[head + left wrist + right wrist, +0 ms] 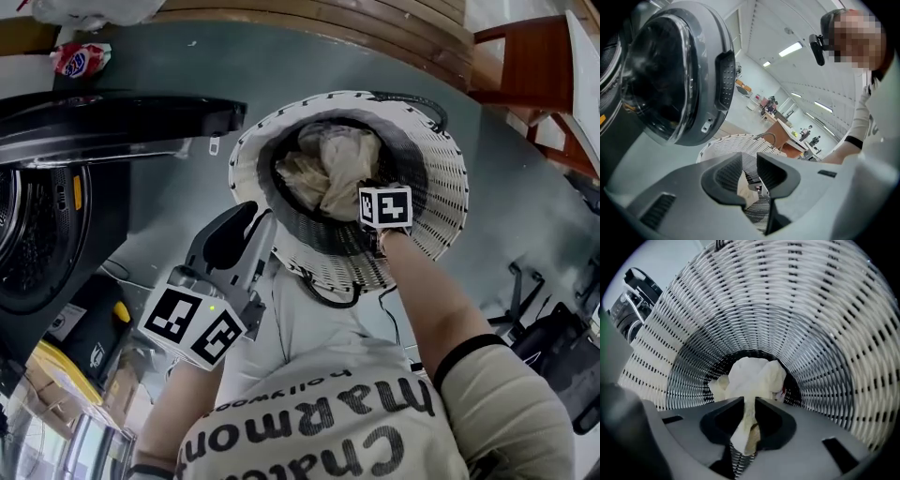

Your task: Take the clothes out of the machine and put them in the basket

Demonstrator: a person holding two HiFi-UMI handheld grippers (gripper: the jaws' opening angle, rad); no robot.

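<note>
A white woven basket (441, 159) stands on the grey floor with a cream cloth (328, 169) bunched inside. My right gripper (372, 194) points steeply down into it, near the right inner wall. In the right gripper view its jaws (750, 401) are shut on a strand of the cream cloth (752, 376), which trails down to the basket bottom; the basket wall (787, 301) surrounds it. My left gripper (255, 217) hovers at the basket's left rim, open with nothing between its jaws (749, 161). The washing machine drum (37, 234) is at far left, its door (670, 79) swung open.
The open machine door (112, 122) juts toward the basket's upper left. A wooden chair (534, 66) stands at the top right and dark equipment (553, 356) at the lower right. A yellow-edged object (56, 375) lies at the lower left. Cables (328, 298) trail under the basket.
</note>
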